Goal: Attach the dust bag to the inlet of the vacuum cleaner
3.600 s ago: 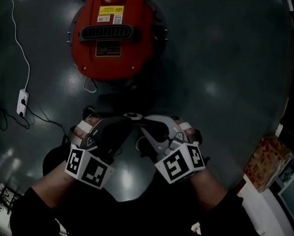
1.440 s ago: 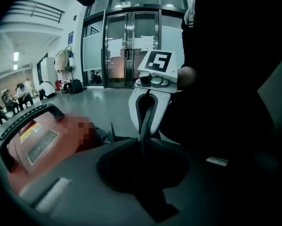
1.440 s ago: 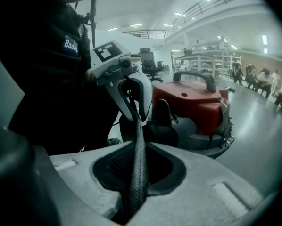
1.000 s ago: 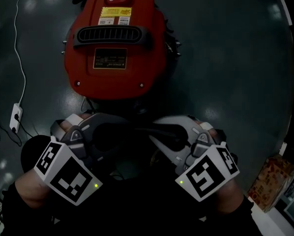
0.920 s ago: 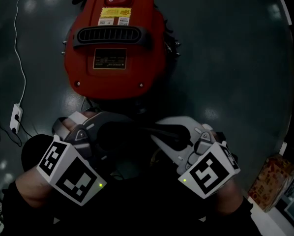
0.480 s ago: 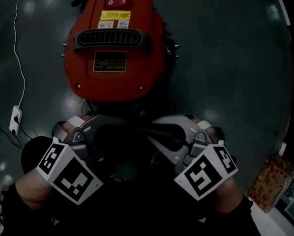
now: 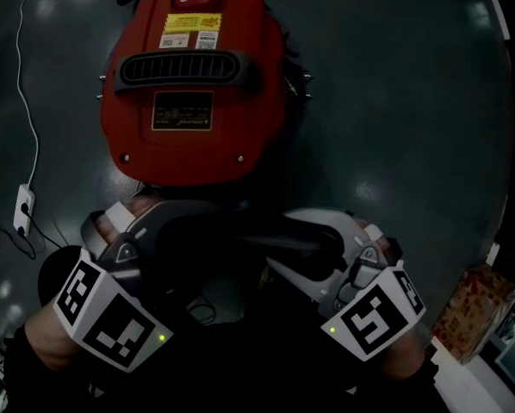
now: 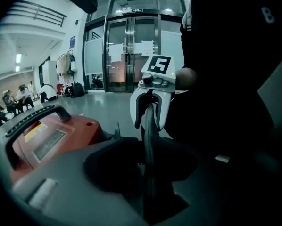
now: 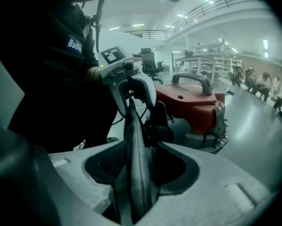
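The red vacuum cleaner stands on the dark floor, also seen in the left gripper view and the right gripper view. Just below its lid, a dark dust bag hangs between my two grippers. The bag's thin black edge stands in the gap of my left gripper, whose jaws are opening without pressing on it. My right gripper faces it from the other side; its jaws are opening too, with the textured edge loose between them. The inlet itself is hidden.
A white power strip with its cable lies on the floor at the left. A cardboard box sits at the lower right. Glass doors and seated people are far behind.
Both grippers' jaws have spread apart from the bag's edge. The hands have stayed close under the vacuum cleaner, which sits slightly higher and further left in the head view.
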{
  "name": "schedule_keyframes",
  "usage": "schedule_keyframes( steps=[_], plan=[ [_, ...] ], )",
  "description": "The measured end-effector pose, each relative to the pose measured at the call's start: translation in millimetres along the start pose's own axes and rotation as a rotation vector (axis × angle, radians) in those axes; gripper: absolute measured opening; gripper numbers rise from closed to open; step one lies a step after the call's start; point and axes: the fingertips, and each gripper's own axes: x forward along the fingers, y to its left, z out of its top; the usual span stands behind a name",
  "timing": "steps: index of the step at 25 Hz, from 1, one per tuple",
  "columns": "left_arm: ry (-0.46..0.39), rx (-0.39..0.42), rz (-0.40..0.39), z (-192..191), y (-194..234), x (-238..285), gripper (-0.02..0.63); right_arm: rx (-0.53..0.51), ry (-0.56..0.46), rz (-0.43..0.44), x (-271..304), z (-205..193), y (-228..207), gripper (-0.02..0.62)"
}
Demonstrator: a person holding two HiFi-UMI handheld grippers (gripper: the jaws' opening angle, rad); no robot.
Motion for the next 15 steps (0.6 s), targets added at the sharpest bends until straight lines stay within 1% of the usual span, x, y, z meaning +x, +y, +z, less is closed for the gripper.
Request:
schedule_keyframes(
  steps=[2,3,5,7,9,10,12,14,15],
  plan=[
    [-0.042,-0.026,0.008,10.7,0.5,-8.9,0.223,0.008,0.026,-0.022,-14.6,-0.9,0.6,0.199],
    [-0.065,-0.041,0.023,17.7,2.1,-14.6,0.224,0.026,0.022,-0.037,-25.1,2.2,1.1,0.199],
    [-0.095,-0.058,0.074,35.4,8.2,-26.1,0.232,0.1,-0.014,-0.075,-52.7,14.1,4.6,0.199],
    [-0.111,-0.067,0.127,59.6,10.3,-40.2,0.245,0.227,-0.098,-0.117,-84.8,34.7,13.7,0.198],
    [-0.131,-0.083,0.176,90.4,7.9,-64.2,0.23,0.356,-0.233,-0.135,-115.1,69.1,25.0,0.184],
    [-0.151,-0.103,0.199,107.9,7.4,-79.9,0.217,0.4,-0.287,-0.135,-129.5,87.8,30.0,0.179],
    [-0.189,-0.184,0.23,141.4,6.2,-114.2,0.216,0.44,-0.341,-0.145,-158.8,122.5,37.8,0.179],
    [-0.196,-0.293,0.254,170.5,0.8,-150.8,0.225,0.446,-0.347,-0.153,-190.1,154.8,50.0,0.179],
    [-0.196,-0.339,0.277,186.1,-1.9,-170.4,0.224,0.44,-0.333,-0.141,-205.8,168.8,59.3,0.179]
  ],
)
